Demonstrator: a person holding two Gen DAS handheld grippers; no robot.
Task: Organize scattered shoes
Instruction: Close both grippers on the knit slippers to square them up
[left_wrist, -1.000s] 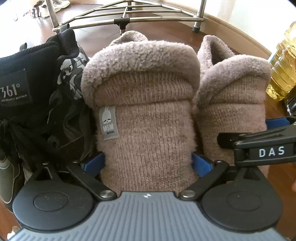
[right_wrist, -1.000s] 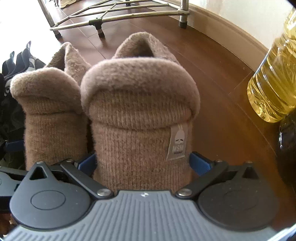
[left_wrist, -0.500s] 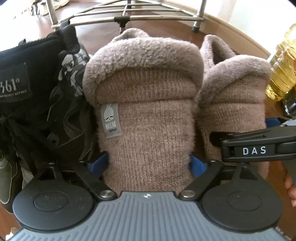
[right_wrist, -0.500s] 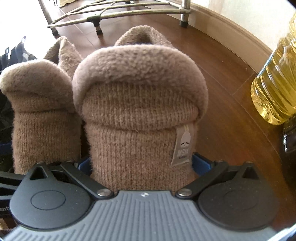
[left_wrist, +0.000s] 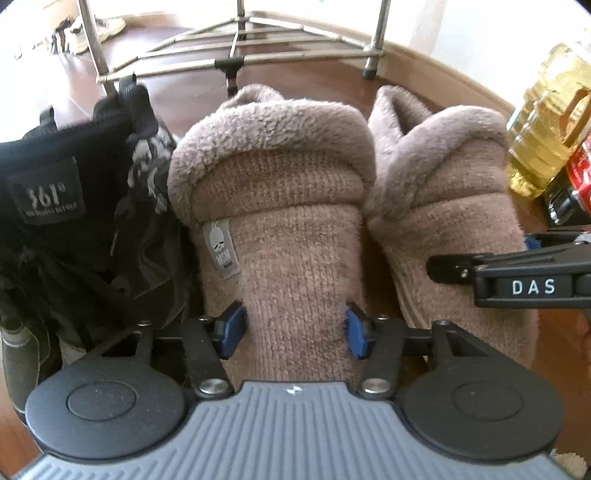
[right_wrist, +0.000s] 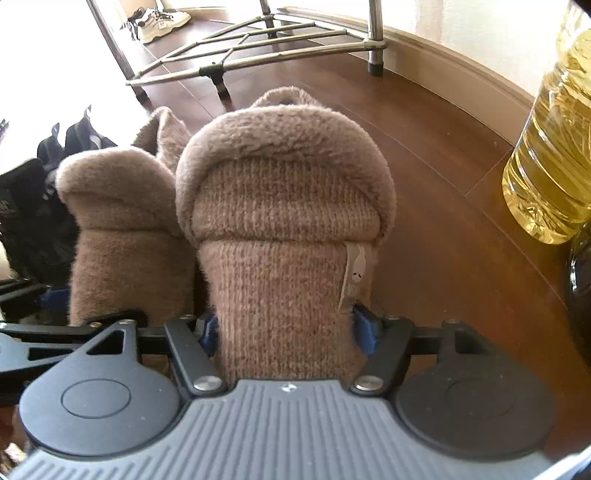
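Two brown knitted slippers with fleece cuffs stand side by side on the wood floor. My left gripper (left_wrist: 293, 326) straddles the toe of the left slipper (left_wrist: 288, 221). Its jaws are closing, and the blue pads (left_wrist: 231, 325) press into the knit on both sides. My right gripper (right_wrist: 288, 332) is closing the same way on the right slipper (right_wrist: 284, 221), with its pads dug into the wool. Each view shows the other slipper alongside: the right slipper (left_wrist: 454, 221) in the left wrist view and the left slipper (right_wrist: 125, 229) in the right wrist view.
Black sneakers (left_wrist: 74, 221) crowd against the left slipper. A metal shoe rack (left_wrist: 258, 55) stands on the floor just beyond the slippers. A bottle of yellow oil (right_wrist: 554, 147) and a red can (left_wrist: 580, 166) sit at the right. A white sneaker (right_wrist: 162, 22) lies far back.
Both pairs of jaws have narrowed onto the slipper toes, pinching the knit. Both views have pulled back and up a little, so more of the rack and floor shows.
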